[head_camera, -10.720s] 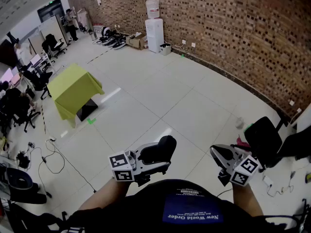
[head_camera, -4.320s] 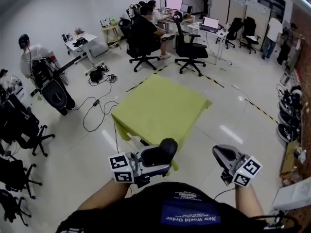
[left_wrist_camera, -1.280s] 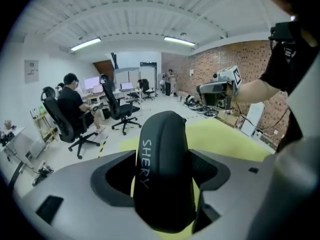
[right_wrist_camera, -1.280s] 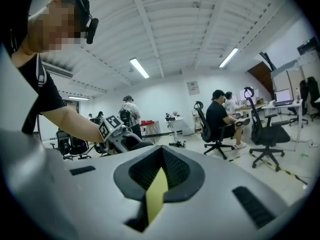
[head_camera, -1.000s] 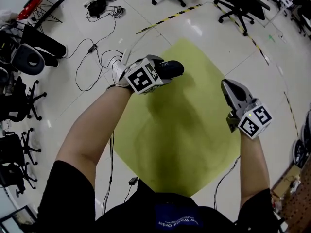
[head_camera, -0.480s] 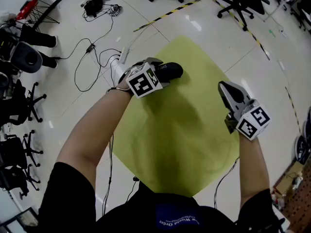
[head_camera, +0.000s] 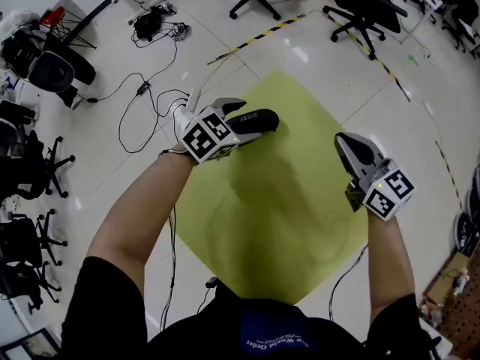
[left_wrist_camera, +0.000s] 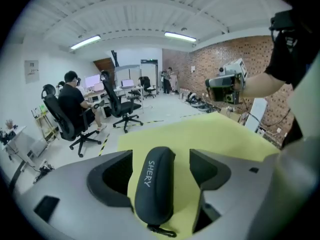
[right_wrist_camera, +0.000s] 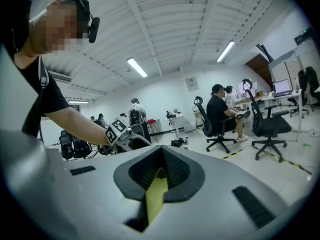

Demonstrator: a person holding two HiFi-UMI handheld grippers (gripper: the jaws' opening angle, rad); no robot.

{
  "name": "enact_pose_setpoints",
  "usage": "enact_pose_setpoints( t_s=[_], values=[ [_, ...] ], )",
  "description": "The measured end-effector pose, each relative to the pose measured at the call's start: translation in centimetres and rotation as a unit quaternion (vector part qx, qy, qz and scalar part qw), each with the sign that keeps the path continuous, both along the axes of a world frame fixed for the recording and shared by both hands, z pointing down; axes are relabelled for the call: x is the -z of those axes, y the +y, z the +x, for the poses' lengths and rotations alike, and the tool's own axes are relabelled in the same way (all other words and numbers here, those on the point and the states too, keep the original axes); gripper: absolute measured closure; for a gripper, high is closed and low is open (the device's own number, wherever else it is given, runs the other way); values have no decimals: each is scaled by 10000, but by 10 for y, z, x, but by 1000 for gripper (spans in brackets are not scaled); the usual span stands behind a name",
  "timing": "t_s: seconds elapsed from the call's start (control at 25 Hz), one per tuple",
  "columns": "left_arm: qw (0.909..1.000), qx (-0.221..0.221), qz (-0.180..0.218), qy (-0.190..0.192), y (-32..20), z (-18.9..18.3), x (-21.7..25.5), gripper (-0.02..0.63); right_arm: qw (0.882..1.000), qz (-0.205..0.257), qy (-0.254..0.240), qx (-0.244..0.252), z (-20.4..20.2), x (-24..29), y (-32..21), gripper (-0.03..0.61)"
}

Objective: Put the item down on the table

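Black oblong hard-shell case [left_wrist_camera: 154,184] lettered "SHERY" in white, gripped lengthwise between the jaws of the left gripper [head_camera: 238,123], held above the yellow-green cloth-covered table [head_camera: 285,223]

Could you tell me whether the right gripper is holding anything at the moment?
No, the right gripper has its jaws together, with only yellow table showing between them.

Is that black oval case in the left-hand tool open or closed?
Closed: the black oval case shows one smooth, unbroken shell between the jaws of the left gripper, with no lid lifted.
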State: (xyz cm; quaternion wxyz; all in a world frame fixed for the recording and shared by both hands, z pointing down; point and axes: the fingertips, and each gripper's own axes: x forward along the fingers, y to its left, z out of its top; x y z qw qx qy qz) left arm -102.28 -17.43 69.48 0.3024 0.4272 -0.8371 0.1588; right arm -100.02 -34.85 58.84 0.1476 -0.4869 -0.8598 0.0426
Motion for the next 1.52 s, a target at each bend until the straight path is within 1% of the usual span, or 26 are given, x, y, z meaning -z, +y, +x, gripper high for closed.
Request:
enact_pose_setpoints(
  t_s=[0.08,0.16,0.24,0.32,0.36,0.44,0.52,0.56,0.6,0.64,0.76,0.8,0.84,1.0,1.12,1.2,1.36,1.52],
  values=[
    [9981,17,603,-83,-3,14,39,276,9999,-47,-114,8,7,20,-2,591],
    [9908,-66,1345,-114,-10,38,85,276,9996,-51,-271,3,16,44,-4,591],
    [9800,-165,1971,-226,-17,68,132,278,9990,-47,-437,-9,30,70,-7,591],
    [9675,-175,2486,-419,-22,97,179,278,9982,-85,-598,0,47,102,-9,591],
    [9613,-160,2698,-529,-24,111,202,278,9977,-93,-678,15,57,119,-9,591],
    [9514,-149,2992,-714,-29,143,242,278,9966,-41,-823,69,80,150,-10,591],
    [9445,-149,3174,-837,-36,178,274,279,9954,1,-948,159,107,177,-12,591],
    [9413,-121,3250,-907,-39,195,289,315,9949,-9,-993,197,120,189,-13,591],
    [9379,-74,3323,-988,-41,211,302,378,9946,-35,-1015,223,133,200,-14,591],
    [9337,-43,3411,-1087,-42,227,315,413,9945,-67,-1020,231,145,209,-16,591],
    [9163,-27,3765,-1368,-45,269,350,547,9944,-149,-1034,185,177,235,-20,591],
    [9117,1,3861,-1403,-46,282,357,579,9942,-192,-1043,174,188,241,-21,591],
    [9092,38,3918,-1410,-46,294,362,606,9941,-234,-1049,171,200,246,-22,591],
    [9066,277,4019,-1252,-47,335,362,607,9942,-219,-1042,153,247,252,-29,591],
    [9004,421,4175,-1152,-53,354,366,607,9949,-122,-992,131,273,246,-36,591],
    [9018,435,4136,-1175,-57,364,365,607,9961,-204,-851,98,285,238,-40,591],
    [9052,378,4082,-1121,-66,374,360,607,9968,-533,-590,-8,300,231,-50,591],
    [9048,200,4096,-1150,-80,380,364,607,9957,-633,-681,3,305,237,-55,591]
  ],
)
